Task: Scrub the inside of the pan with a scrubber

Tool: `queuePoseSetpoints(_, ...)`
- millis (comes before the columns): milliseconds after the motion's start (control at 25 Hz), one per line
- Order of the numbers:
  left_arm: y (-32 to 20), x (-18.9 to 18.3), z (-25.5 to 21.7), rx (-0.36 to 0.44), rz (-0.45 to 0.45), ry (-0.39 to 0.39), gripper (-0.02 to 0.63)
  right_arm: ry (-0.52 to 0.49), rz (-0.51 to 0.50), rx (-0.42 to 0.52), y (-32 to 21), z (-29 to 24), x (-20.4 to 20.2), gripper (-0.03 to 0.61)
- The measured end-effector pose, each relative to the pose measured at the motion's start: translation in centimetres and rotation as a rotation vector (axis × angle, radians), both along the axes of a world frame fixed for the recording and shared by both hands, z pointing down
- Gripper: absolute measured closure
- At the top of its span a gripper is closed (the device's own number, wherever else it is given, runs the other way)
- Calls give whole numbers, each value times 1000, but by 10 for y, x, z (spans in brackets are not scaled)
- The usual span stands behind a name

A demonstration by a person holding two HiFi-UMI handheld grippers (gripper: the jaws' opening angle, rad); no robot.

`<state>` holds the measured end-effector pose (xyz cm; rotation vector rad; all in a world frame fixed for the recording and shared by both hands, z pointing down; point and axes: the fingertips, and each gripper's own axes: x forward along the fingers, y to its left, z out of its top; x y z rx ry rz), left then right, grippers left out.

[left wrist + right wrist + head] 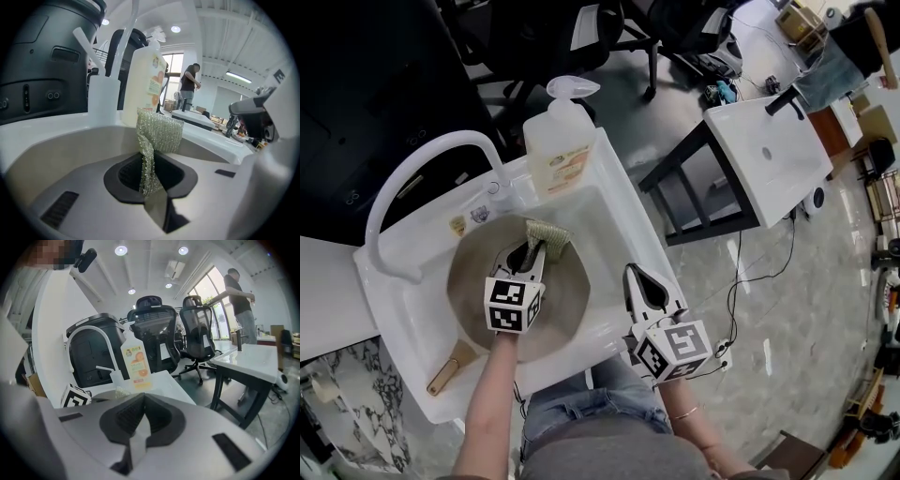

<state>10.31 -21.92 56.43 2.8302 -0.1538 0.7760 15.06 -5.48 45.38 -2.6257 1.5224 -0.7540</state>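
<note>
One pan is sat in one sink. One scrubber is pinched in the left gripper. The right gripper is squeezed shut with nothing in it.

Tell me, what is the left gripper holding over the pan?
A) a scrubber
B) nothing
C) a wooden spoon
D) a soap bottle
A: in the left gripper view, the left gripper is shut on a strip of the mesh scrubber, over the pan in the sink.
</note>
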Motion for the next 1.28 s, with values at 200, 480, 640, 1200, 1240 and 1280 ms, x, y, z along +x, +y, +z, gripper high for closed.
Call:
queuePoseSetpoints(200, -20, -5, 5, 51, -72, -46, 546, -5, -14, 0, -4, 0, -1, 568)
queuePoseSetpoints(480, -45, -24, 22, 3, -205, -108, 546, -5, -31, -6, -5, 1, 0, 568)
queuePoseSetpoints(640, -65, -40, 25, -2, -307, -132, 546, -8, -48, -4, -9, 2, 0, 568)
queuePoseSetpoints(1200, -109, -118, 24, 11, -667, -274, 541, -10, -143, 27, -23, -6, 2, 568)
queuePoseSetpoints(1240, -109, -123, 23, 14, -687, -287, 541, -8, -150, 32, -24, -8, 1, 568)
queuePoseSetpoints(1280, -109, -128, 22, 19, -708, -299, 541, -7, -157, 38, -25, -9, 1, 568)
